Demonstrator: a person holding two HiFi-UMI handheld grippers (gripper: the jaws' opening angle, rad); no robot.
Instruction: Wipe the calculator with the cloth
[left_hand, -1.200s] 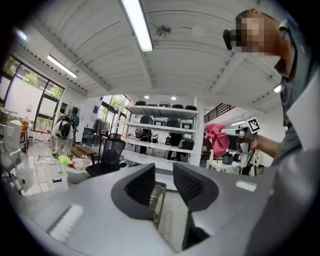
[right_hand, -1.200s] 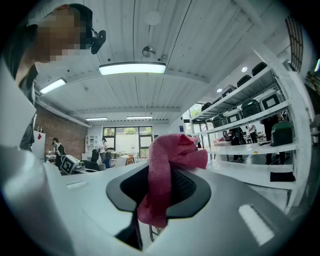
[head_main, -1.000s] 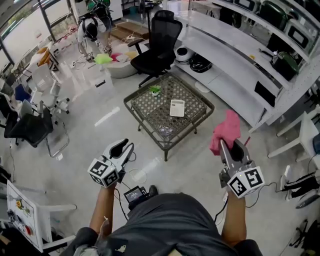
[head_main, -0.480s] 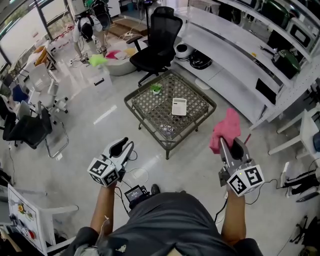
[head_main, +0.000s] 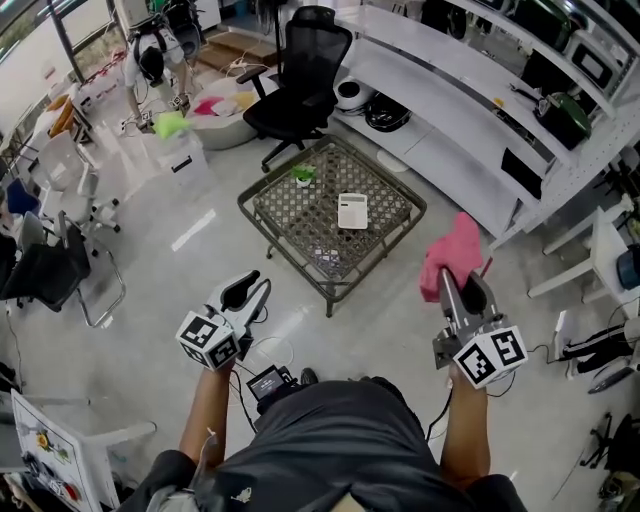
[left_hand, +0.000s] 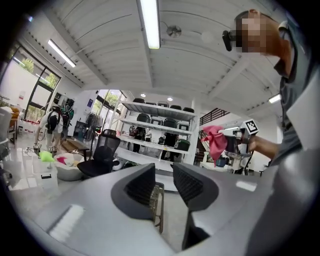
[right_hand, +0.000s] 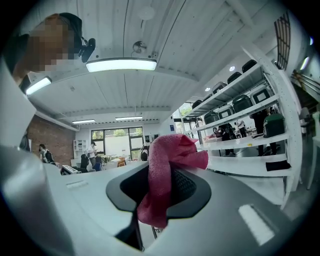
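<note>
Hardly anything has shifted since a second ago: my right gripper (head_main: 455, 284) stays clamped on the pink cloth (head_main: 452, 255), my left gripper (head_main: 256, 288) narrowly parted and empty, both well short of the table (head_main: 262, 226) where the calculator (head_main: 352, 211) lies mid-top, and the bunched cloth might slip once pressed.

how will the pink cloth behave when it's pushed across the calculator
Probably floppy: the pink cloth folds over and droops from the right gripper, which is shut on it. Likely light, since that one pinch carries it. It may bunch rather than spread flat on the calculator lying on the lattice table.
</note>
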